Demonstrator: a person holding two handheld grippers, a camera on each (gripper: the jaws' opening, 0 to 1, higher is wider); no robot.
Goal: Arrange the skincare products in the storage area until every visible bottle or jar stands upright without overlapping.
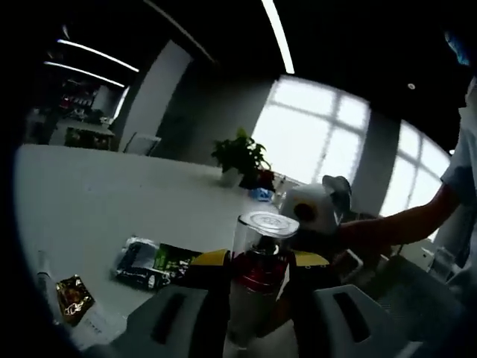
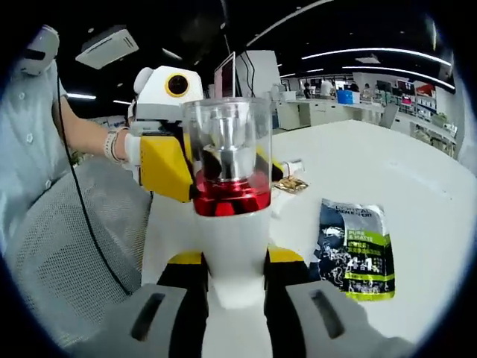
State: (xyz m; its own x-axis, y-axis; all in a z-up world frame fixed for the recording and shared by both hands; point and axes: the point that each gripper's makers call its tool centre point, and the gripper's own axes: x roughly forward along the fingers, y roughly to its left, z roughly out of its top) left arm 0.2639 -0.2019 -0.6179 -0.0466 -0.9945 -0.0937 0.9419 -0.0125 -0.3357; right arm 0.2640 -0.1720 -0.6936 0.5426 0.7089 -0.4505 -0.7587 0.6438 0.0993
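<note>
Bottle (image 2: 229, 224) with white body, red collar and clear cap over a silver pump head: upright, raised above the desk (image 2: 402, 171), not yet set down anywhere. Right claw (image 2: 235, 287) is closed on its lower white body, yellow-tipped jaws pressing from either side, so the bottle rises straight out of the jaws toward the top of the right gripper view. Left claw (image 1: 257, 272) also brackets the same bottle (image 1: 257, 261), its jaws flanking the red collar and lower body; in the dim left gripper view contact looks likely, but I cannot tell for certain whether it grips or merely closes in. Judged reason for the double hold: a mid-air handover or a steadying grip to keep the tall, top-heavy bottle vertical before placing. In the right gripper view the left claw (image 2: 168, 168) comes in from behind the bottle, level with the collar. On the desk, well apart from the bottle: a dark and green sachet (image 2: 356, 250), flat, and a small gold packet (image 2: 289, 184) beyond it. Left gripper view has the same sachet (image 1: 153, 265) and gold packet (image 1: 72, 296), plus a potted plant (image 1: 240, 158) farther off.
</note>
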